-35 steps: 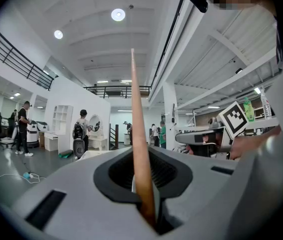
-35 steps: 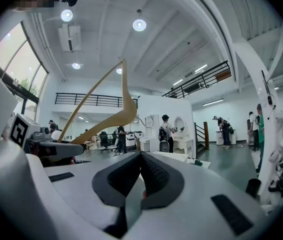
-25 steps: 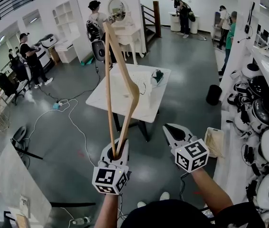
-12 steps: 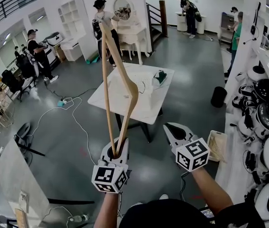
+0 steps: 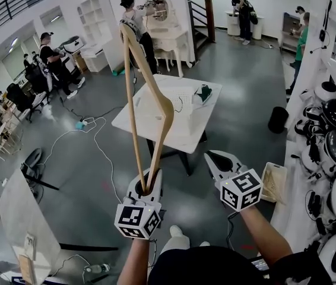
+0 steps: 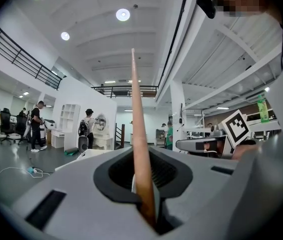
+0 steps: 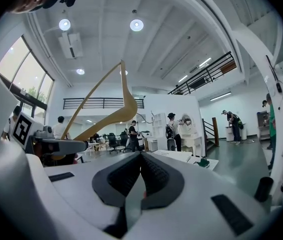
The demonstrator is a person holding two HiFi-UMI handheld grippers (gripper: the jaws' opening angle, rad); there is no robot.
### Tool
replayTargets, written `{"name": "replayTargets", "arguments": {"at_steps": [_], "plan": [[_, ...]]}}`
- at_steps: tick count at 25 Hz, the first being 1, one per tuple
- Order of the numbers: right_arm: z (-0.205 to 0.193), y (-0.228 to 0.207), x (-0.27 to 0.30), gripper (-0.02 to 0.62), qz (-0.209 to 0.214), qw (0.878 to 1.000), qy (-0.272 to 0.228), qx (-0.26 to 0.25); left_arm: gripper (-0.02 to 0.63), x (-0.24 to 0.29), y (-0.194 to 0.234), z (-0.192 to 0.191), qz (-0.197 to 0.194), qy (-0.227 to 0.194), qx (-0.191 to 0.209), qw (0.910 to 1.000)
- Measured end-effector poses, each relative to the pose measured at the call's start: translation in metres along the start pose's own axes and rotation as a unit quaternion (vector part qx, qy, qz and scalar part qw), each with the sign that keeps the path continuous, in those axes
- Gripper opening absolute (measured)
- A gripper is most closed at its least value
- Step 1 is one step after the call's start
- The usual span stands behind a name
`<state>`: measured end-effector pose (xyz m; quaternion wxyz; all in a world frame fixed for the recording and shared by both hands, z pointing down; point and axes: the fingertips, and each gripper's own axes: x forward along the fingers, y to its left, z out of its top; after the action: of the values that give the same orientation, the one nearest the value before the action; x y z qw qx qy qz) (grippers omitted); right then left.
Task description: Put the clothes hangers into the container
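Wooden hanger held out in the left tool, well short of a table with a basket.
The left gripper (image 5: 149, 181) is clamped on one end of the hanger (image 5: 133, 105); the right gripper (image 5: 214, 158) is closed on nothing. No hanger is in a container yet. The white basket (image 5: 181, 97), likely the goal, sits on the table (image 5: 183, 132) ahead. Only the gripper views show the jaws; only the head view shows the floor between.
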<state>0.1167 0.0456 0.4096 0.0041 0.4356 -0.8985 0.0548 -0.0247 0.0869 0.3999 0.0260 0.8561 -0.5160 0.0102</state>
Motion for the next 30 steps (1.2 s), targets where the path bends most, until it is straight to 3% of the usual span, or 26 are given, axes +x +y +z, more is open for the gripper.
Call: {"name": "replayTargets", "arguments": {"at_steps": [6,13,30], "plan": [[-0.002,-0.013,0.008,0.018,-0.004,1.0,0.005,0.0,0.052,0.015,0.0,-0.003,-0.005,0.006,0.0,1.0],[0.002,-0.023,0.026,0.018,-0.008,1.0,0.006,0.0,0.052,0.035,0.006,0.007,-0.009,0.003,0.025,0.9996],[-0.001,-0.051,0.09,0.018,-0.011,1.0,0.018,-0.001,0.052,0.088,0.053,0.011,-0.005,-0.003,0.011,0.9999]]}}
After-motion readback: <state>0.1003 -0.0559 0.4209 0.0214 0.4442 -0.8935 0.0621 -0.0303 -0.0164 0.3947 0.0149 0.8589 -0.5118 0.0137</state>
